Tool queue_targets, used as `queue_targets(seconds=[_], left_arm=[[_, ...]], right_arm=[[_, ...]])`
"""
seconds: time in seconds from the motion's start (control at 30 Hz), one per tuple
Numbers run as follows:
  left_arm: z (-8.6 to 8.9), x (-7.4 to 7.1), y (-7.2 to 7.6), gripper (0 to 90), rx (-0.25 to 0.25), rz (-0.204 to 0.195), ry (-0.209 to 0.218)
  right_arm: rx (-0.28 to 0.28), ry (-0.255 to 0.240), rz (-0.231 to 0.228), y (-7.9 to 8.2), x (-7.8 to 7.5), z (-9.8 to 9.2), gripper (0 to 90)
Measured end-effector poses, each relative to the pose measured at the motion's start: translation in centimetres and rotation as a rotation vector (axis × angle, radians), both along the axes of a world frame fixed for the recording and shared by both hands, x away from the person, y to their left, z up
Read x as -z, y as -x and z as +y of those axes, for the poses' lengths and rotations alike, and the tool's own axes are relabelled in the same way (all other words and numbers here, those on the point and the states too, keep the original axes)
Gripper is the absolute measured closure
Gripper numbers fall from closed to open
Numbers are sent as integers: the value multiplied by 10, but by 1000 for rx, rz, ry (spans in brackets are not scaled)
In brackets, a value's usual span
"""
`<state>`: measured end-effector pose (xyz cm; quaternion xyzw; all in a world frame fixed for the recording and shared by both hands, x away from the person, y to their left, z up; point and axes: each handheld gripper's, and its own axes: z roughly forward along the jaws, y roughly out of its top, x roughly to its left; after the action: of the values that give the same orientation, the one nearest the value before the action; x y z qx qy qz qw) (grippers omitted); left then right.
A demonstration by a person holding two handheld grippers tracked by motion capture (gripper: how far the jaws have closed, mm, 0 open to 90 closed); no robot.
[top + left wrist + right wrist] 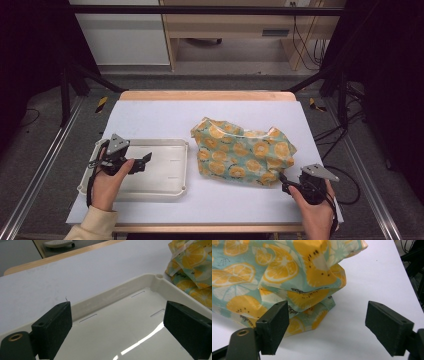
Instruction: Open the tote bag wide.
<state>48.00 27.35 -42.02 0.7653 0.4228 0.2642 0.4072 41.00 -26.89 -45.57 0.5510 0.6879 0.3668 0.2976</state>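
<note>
Your left hand-held gripper (146, 161) hangs wide open over the shallow white plastic tray (170, 187) (nothing gripped). Your right hand-held gripper (283, 183) gapes empty beside the crumpled lemon-print teal cloth (242, 150).

Left gripper view: the garment (193, 267) is cut off by the top and right picture edges. The tray (117, 293) runs out at the bottom edge, and its near rim is out of frame. Both jaws are cropped at the bottom edge.

Right gripper view: the garment (282, 272) is cropped by the top and left edges; its lower fold lies partly behind the left jaw. The small dark print on the cloth is too fine to read.

High view: the left hand (107, 182) covers part of the tray's (165, 192) left rim.
</note>
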Motion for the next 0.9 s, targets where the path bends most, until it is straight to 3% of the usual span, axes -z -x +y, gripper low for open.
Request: queue_targets(seconds=[0.6, 0.73, 0.87, 0.9], left_arm=[[-5, 1, 1, 91, 30, 9, -7], [-7, 0, 2, 94, 36, 7, -16], [-8, 0, 2, 95, 38, 5, -21], [-9, 0, 4, 95, 43, 8, -27]], right_arm=[[-23, 14, -36, 7, -9, 4, 332], [-21, 19, -86, 12, -25, 4, 346], [-67, 9, -104, 9, -42, 8, 317], [-111, -3, -103, 2, -52, 13, 276]])
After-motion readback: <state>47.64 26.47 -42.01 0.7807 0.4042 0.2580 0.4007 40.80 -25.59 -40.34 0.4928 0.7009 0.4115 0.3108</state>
